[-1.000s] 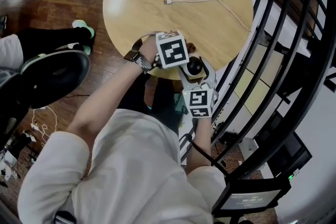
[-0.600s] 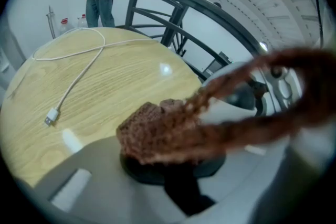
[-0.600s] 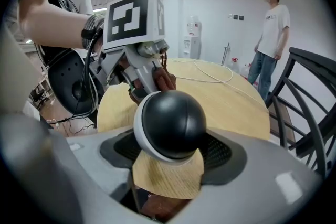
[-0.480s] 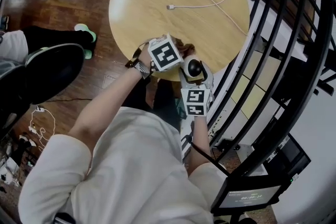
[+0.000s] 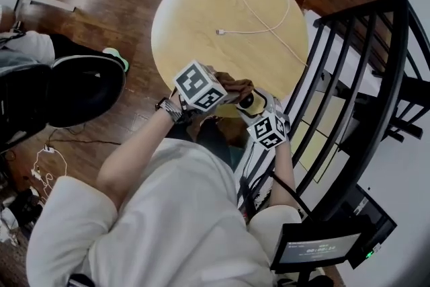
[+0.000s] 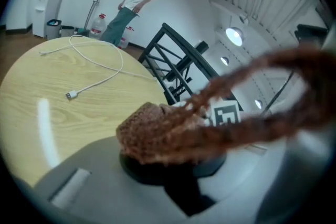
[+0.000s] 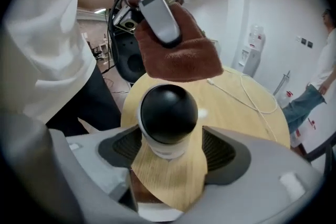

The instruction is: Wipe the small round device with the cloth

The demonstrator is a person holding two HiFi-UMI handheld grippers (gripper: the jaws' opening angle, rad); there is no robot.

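The left gripper is clenched on the brown cloth. The right gripper grasps the round device between its jaws, which have just been opening slightly. The cloth hangs just above the device, over the desk edge.

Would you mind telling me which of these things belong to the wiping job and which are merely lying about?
For the job: brown cloth, small round device.
Lying about: white cable, black chair.
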